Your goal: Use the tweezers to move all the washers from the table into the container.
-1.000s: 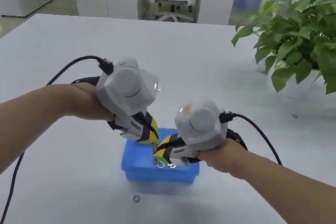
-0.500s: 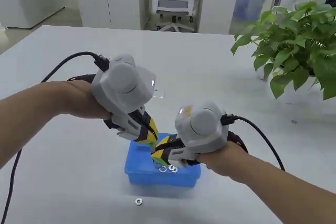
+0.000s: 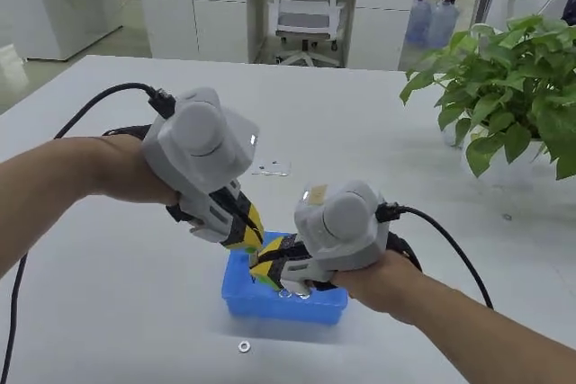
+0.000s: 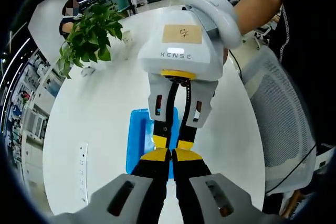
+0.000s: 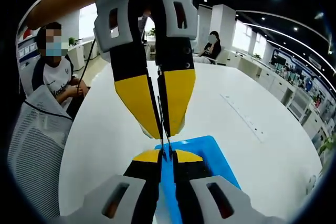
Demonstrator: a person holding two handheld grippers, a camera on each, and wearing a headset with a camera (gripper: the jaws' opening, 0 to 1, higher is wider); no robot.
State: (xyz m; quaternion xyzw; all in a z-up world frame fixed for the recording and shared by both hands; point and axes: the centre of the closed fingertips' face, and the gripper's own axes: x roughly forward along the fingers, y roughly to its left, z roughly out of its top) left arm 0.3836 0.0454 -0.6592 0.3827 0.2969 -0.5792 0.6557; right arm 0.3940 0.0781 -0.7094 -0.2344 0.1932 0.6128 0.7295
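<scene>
Over 1 container (image 3: 270, 305), left hand-held gripper (image 3: 254, 238) and right hand-held gripper (image 3: 262, 270) pinch 1 tweezers (image 5: 162, 121); 1 washer (image 3: 244, 346) outside

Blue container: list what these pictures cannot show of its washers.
- Head view: left gripper and right gripper cover most of the inside of the blue container; the washers there cannot be counted.
- Right gripper view: tweezers tips vanish between the right gripper's fingers; any washer held is unseen.
</scene>
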